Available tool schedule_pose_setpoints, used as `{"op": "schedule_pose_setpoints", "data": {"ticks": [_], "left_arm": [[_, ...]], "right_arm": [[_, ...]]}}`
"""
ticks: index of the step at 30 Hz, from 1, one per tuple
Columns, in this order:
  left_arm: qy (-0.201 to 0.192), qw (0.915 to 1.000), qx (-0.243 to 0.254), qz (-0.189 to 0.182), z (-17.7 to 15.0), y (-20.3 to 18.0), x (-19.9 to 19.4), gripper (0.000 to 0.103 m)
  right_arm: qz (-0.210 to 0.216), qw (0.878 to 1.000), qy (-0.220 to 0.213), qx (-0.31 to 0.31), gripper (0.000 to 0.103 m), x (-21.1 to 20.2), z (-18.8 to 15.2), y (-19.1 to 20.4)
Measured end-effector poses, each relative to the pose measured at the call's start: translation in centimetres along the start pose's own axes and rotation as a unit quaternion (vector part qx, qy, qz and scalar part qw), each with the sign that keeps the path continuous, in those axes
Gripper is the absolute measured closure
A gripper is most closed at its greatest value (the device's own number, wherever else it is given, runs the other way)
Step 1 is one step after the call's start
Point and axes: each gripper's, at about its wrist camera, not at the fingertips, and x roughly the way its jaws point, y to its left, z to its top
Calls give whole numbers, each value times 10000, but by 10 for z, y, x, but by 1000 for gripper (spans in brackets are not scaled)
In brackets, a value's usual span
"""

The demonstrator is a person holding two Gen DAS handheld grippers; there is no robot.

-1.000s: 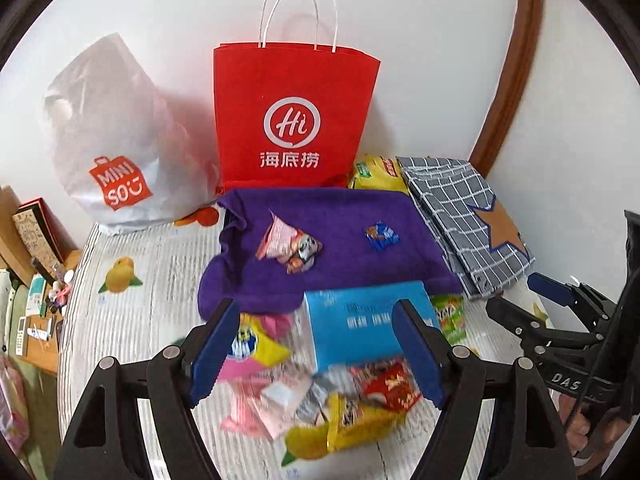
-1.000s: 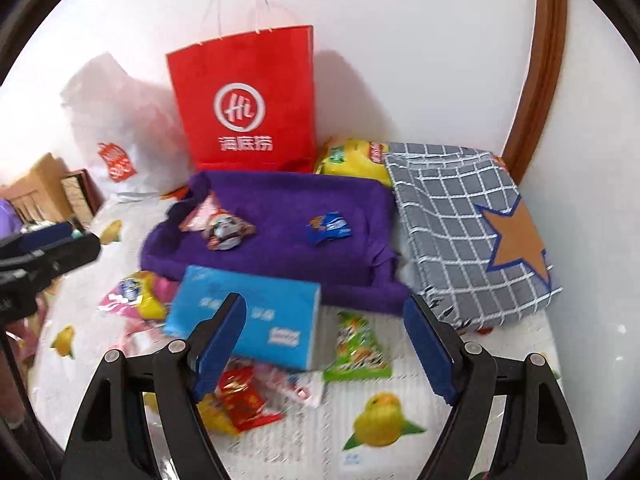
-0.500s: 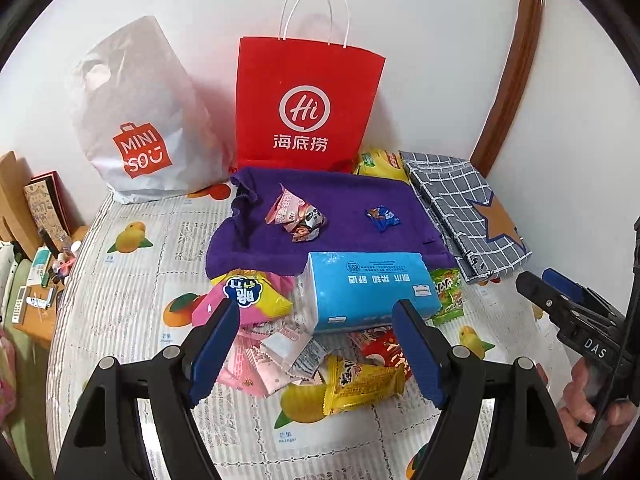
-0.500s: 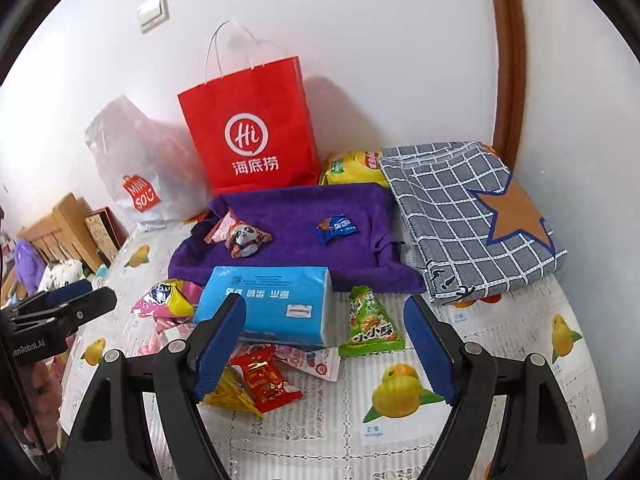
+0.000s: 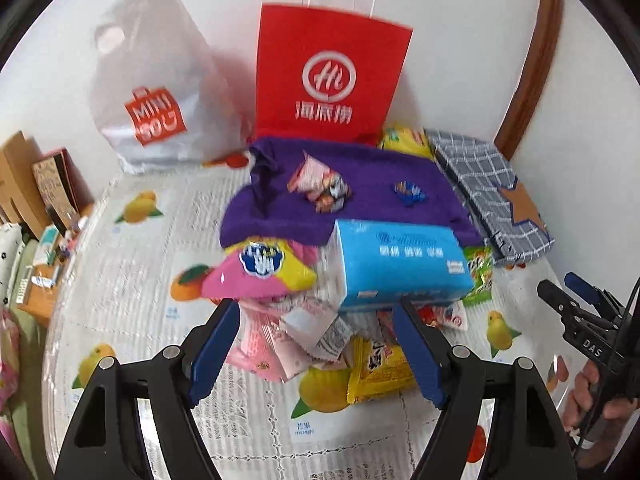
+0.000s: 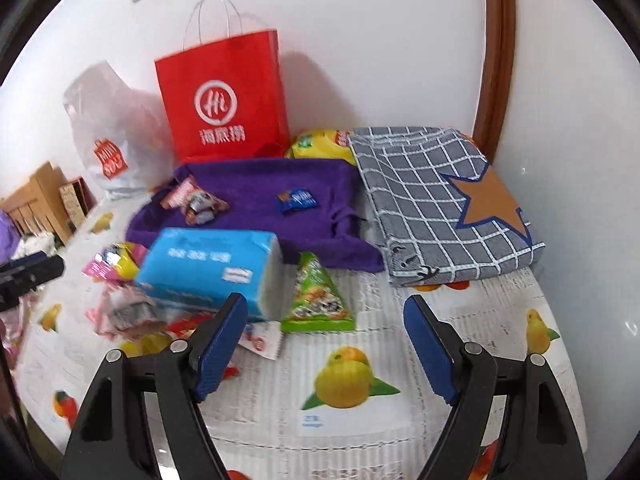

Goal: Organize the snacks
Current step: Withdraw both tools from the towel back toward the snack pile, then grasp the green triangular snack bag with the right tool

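Note:
A heap of snack packets lies on the fruit-print tablecloth [image 5: 132,280]: a pink and yellow bag [image 5: 260,272], pink wrappers [image 5: 272,344] and a yellow packet [image 5: 380,364]. My left gripper [image 5: 316,344] hovers open just above this heap, holding nothing. A blue tissue pack [image 5: 400,260] lies behind the heap. A green triangular packet [image 6: 316,296] lies ahead of my right gripper [image 6: 324,344], which is open and empty. A few small snacks [image 6: 196,202] and a blue candy [image 6: 298,200] rest on a purple towel [image 6: 256,184]. The right gripper [image 5: 576,304] also shows at the left view's right edge.
A red paper bag [image 5: 332,76] and a white plastic bag [image 5: 156,88] stand against the back wall. A folded grey checked cloth with a star [image 6: 440,196] lies at the right, a yellow bag [image 6: 320,144] behind it. Wooden boxes [image 6: 40,200] stand off the table's left edge.
Both grippers have sunk toward the table and the snack heap looks larger and closer. The right gripper has shifted sideways, so the green packet now lies near its left finger. Jaws unchanged.

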Motion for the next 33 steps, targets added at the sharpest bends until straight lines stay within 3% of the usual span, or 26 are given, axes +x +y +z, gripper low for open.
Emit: {"op": "schedule_pose_setpoints", "data": {"ticks": [4, 7, 20, 23, 29, 33], "left_arm": [[96, 9999, -9, 75, -4, 2, 16, 26], [88, 9999, -55, 97, -6, 5, 24, 26], [250, 9985, -338, 341, 5, 39, 56, 26], [266, 9983, -418, 304, 5, 48, 60, 26], [408, 9983, -388, 173, 5, 50, 72, 26], [462, 9980, -412, 109, 3, 51, 76, 26]], "right_arm": [[9, 10000, 65, -2, 24, 19, -4, -3], [234, 9994, 239, 68, 36, 40, -3, -4], [482, 9972, 574, 36, 45, 109, 12, 3], [516, 9962, 706, 57, 51, 120, 11, 3], [478, 9952, 848, -84, 52, 137, 7, 9], [493, 9953, 835, 17, 59, 137, 5, 4]]}}
